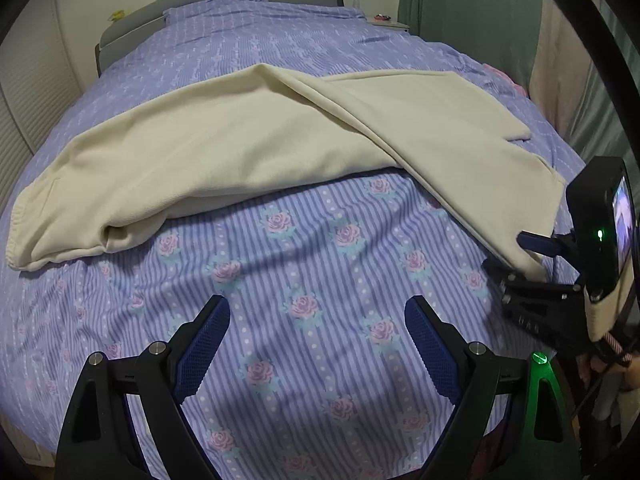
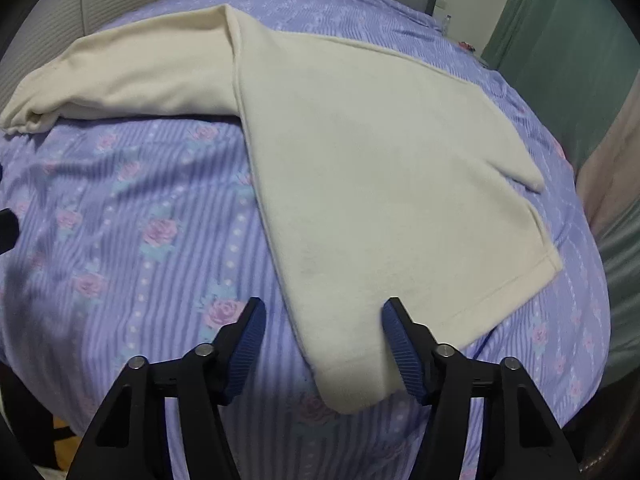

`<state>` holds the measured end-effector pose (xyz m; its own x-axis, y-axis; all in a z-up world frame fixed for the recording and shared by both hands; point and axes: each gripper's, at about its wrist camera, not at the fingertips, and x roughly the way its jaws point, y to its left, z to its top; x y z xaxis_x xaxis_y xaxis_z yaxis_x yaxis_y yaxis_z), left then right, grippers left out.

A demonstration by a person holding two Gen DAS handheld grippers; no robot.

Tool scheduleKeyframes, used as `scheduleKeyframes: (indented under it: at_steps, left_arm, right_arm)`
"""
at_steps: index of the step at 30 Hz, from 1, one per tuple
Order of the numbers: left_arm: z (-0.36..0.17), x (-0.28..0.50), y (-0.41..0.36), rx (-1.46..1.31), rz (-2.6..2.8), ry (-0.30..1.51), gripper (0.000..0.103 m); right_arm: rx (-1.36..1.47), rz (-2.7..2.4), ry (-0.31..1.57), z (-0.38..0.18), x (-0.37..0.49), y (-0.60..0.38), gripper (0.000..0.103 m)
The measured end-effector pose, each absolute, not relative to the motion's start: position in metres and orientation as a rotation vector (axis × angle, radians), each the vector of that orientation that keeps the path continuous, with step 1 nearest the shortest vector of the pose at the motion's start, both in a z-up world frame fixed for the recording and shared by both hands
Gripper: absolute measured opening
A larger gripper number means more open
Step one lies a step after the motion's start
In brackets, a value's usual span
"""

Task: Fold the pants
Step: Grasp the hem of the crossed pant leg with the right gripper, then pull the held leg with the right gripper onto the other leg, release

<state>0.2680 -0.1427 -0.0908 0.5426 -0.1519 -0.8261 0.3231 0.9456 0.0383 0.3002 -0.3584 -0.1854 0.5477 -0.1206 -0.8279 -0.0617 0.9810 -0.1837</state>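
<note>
While the right gripper (image 2: 322,344) is lowered at the near corner of the cream pants (image 2: 360,168), its jaws are seen partly apart with the hem corner of one leg lying between them; the right-hand pad (image 2: 400,344) appears to touch the cloth edge, while the other pad stands clear of it over the bedspread, so no clamp is judged to be made yet. From this gripper the leg runs straight ahead and away, its long axis nearly in line with the fingers, up to a bend far ahead, from which the rest of the garment is laid off to the left toward the waistband end. The left gripper (image 1: 318,340) is held wide apart with nothing between its jaws, only the striped, rose-printed bedspread (image 1: 304,264) beneath. From it the pants (image 1: 240,140) lie ahead and well apart, stretched crosswise from left to right, with the bunched waistband end ahead to its left and the leg hem off to its right, where the right gripper (image 1: 528,256) is seen at the cloth. The hem is thus judged to be the right hand's to take, and the waistband end is nearer the left. The coming move is judged to turn on the hem being pinched and carried along the leg's axis.
</note>
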Motion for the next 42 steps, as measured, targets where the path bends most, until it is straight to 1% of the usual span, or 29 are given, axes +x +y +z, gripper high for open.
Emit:
scheduleKeyframes:
  at_steps: [1,3,4,7,9,12,17,21,27,36,42]
  left_arm:
    - [-0.091,0.267,-0.142,0.196,-0.282,0.959,0.09]
    - [-0.091,0.267,-0.139,0.186,-0.282,0.963,0.09]
    - [-0.091,0.267,-0.138,0.179,-0.279,0.962,0.09]
    - [-0.082,0.269,-0.13,0.147,-0.248,0.94,0.09]
    - [-0.076,0.275,-0.129,0.133,-0.232,0.924,0.09]
    - [-0.064,0.289,-0.133,0.113,-0.219,0.913,0.09]
    - [-0.041,0.308,-0.145,0.062,-0.212,0.873,0.09]
    - [-0.027,0.327,-0.16,0.038,-0.197,0.845,0.09]
    - [-0.025,0.368,-0.184,0.041,-0.204,0.856,0.09]
    - [-0.05,0.434,-0.206,0.055,-0.17,0.896,0.09]
    - [-0.07,0.455,-0.221,0.084,-0.156,0.927,0.09]
  right_arm:
    - [-0.196,-0.044,0.989,-0.184,0.301,-0.362,0.036]
    - [-0.178,-0.045,0.987,-0.178,0.303,-0.368,0.015]
    - [-0.165,-0.052,0.979,-0.173,0.303,-0.372,0.01]
    - [-0.164,-0.102,0.894,-0.141,0.303,-0.383,0.01]
    - [-0.172,-0.142,0.819,-0.109,0.308,-0.394,0.009]
    - [-0.188,-0.205,0.753,-0.069,0.328,-0.41,0.009]
    - [-0.224,-0.324,0.694,-0.015,0.387,-0.438,0.009]
    - [-0.235,-0.406,0.688,0.009,0.437,-0.457,0.008]
    - [-0.285,-0.458,0.743,0.008,0.502,-0.474,0.008]
    - [-0.339,-0.49,0.819,-0.037,0.583,-0.501,0.007]
    - [-0.342,-0.512,0.882,-0.071,0.617,-0.511,0.007]
